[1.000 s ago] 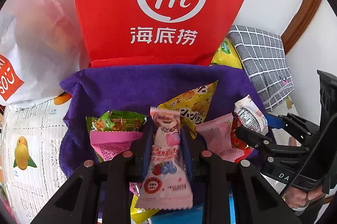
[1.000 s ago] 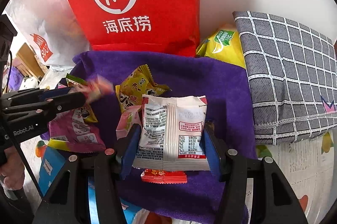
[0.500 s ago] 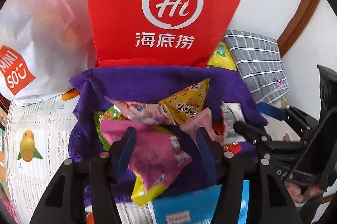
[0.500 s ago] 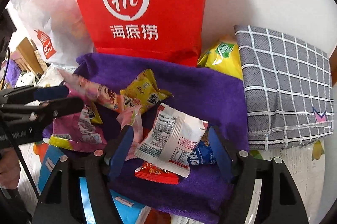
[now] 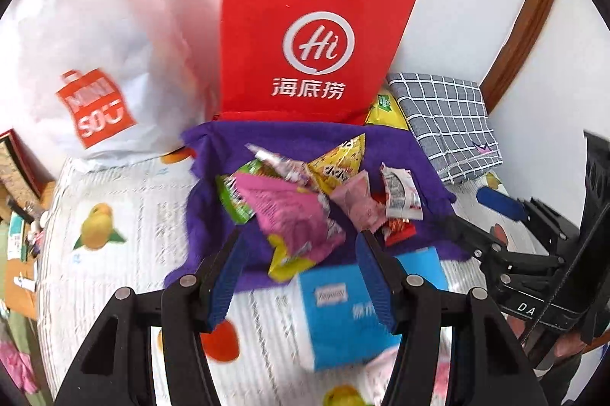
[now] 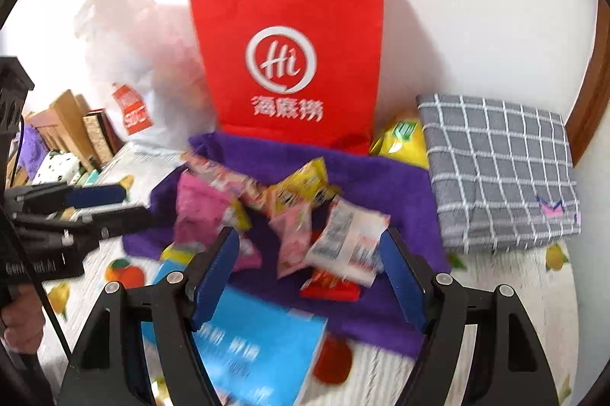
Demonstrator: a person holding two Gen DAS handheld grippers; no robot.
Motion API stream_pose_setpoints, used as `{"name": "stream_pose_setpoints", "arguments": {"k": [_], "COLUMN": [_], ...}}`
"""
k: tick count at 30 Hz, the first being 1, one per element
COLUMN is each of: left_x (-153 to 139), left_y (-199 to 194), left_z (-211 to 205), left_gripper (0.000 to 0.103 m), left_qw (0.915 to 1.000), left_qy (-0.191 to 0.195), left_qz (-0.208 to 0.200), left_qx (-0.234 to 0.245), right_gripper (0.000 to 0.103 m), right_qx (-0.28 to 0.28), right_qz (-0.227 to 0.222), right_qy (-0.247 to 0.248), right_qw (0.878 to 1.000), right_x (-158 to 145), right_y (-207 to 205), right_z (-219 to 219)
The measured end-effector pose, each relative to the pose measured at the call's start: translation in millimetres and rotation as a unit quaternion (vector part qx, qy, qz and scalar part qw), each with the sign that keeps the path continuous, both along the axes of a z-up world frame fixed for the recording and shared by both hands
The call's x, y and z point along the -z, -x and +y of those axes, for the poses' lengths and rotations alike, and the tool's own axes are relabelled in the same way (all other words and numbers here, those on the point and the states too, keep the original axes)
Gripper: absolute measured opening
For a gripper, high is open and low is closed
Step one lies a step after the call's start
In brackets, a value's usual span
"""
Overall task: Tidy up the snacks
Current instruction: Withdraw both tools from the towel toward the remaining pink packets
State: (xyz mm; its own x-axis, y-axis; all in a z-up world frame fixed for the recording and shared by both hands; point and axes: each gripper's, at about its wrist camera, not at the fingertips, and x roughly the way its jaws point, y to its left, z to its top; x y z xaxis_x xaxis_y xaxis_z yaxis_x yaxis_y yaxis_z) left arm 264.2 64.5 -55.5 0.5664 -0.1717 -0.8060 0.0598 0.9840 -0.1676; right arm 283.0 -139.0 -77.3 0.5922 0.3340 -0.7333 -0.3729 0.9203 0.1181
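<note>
Against the white wall stands a red paper bag (image 5: 316, 36) printed "Hi", with a white Miniso plastic bag (image 5: 95, 70) to its left. At the red bag's foot a purple towel (image 5: 385, 143) lies on a fruit-printed sheet (image 5: 126, 215), and a grey checked cushion (image 5: 446, 120) sits to the right with a yellow packet (image 5: 383, 108) wedged between it and the bag.

On the towel lies the snack pile: a magenta packet (image 5: 297, 219), a yellow triangular packet (image 5: 343, 162), a pale pink packet (image 5: 358, 204), a white packet with printed text (image 5: 400, 192) and a small red sachet (image 5: 400, 228). A blue box (image 5: 343, 314) rests at the towel's near edge.

Only the right wrist view takes in wooden furniture (image 6: 68, 124) at far left and the hand (image 6: 19, 322) carrying the left gripper (image 5: 301, 268). That gripper's jaws stand apart above the pile with nothing gripped. The right gripper (image 6: 309, 257) has its jaws opening, with the white packet lying loose below them, untouched by the pads. The left view shows the right gripper from the side, blue pads parted.
</note>
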Motion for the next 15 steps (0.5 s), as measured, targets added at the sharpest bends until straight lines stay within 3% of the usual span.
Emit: {"name": "stream_pose_setpoints", "arguments": {"k": [4, 11, 15], "left_x": [0.5, 4.9, 11.2], "left_y": [28.0, 68.0, 85.7], "left_z": [13.3, 17.9, 18.8], "left_gripper": [0.057, 0.057, 0.057], "left_qw": [0.9999, 0.9998, 0.9997], "left_qy": [0.0, 0.017, 0.023], "left_qz": [0.001, 0.002, 0.008], "left_qx": [-0.013, -0.006, -0.001], "right_gripper": [0.075, 0.075, 0.075], "right_qx": [0.025, 0.024, 0.017], "right_qz": [0.002, 0.049, 0.085], "right_qy": [0.004, 0.016, -0.004], "right_qw": [1.0, 0.998, 0.996], "right_x": [1.6, 23.7, 42.2], "right_y": [30.9, 82.6, 105.9], "right_z": [-8.6, -16.5, -17.7]}}
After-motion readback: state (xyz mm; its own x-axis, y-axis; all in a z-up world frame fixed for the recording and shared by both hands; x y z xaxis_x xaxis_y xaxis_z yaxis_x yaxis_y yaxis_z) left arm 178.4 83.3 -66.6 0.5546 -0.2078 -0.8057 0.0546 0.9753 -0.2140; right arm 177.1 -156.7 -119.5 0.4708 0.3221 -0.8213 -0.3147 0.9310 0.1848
